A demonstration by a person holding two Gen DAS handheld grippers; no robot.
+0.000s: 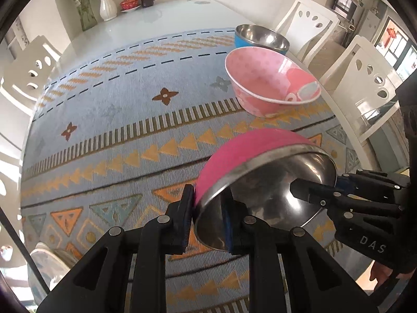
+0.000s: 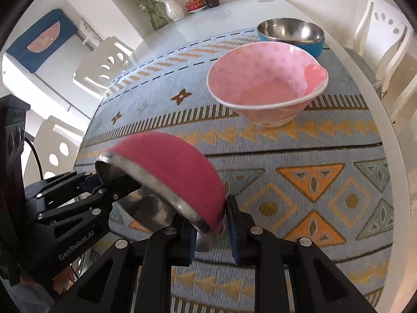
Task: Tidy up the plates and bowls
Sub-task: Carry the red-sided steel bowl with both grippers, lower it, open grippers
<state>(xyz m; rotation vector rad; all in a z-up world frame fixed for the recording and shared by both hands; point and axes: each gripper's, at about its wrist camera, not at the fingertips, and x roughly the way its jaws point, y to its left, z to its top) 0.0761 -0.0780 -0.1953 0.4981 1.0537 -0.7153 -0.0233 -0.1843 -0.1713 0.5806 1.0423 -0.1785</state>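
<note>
We are clamping the magenta steel bowl (image 1: 247, 156) from both sides: our left gripper (image 1: 208, 216) is pinching its near rim, one finger inside and one outside, and our right gripper (image 2: 208, 224) is pinching the opposite rim likewise. We are holding the bowl tilted above the patterned mat (image 1: 117, 135). Beyond it, the pink bowl (image 1: 271, 83) is sitting on the mat, and just behind that the blue steel bowl (image 1: 260, 37) is standing.
</note>
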